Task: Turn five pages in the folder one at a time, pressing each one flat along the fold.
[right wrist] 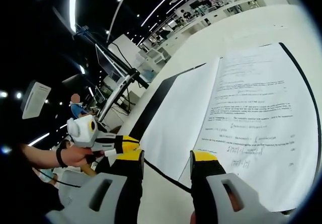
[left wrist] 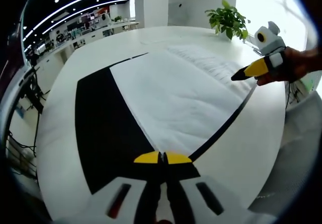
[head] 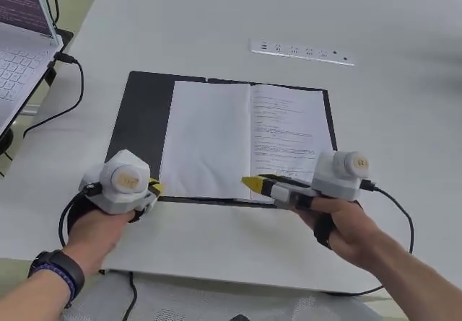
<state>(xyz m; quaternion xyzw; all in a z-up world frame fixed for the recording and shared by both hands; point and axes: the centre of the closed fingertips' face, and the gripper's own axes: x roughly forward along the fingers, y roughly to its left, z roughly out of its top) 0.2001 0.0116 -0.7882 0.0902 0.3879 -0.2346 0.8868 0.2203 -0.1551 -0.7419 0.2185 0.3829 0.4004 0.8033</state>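
The right tool [right wrist: 166, 156] is open, its yellow-tipped jaws set apart with nothing between them. It hovers at the near edge of the printed page [head: 289, 130], close to the fold [head: 250, 141]. The left tool [left wrist: 162, 157] is closed, tips pressed together on nothing, over the near left part of the folder [head: 143, 119].

The folder lies open and flat in the middle of the white tabletop [head: 404, 104]. It has a matte black cover, with a blank white page [head: 206, 137] on the left and small printed text on the right. The sheets look thin, smooth and limp.

The hard jaws could likely pinch several sheets at once, since the page edges stack flush. A quick pull might crease or tear the paper. The folder could slide on the smooth tabletop unless the left tool pins it.

A laptop [head: 18, 40] sits at the far left, and a white power strip [head: 303, 52] lies beyond the folder.
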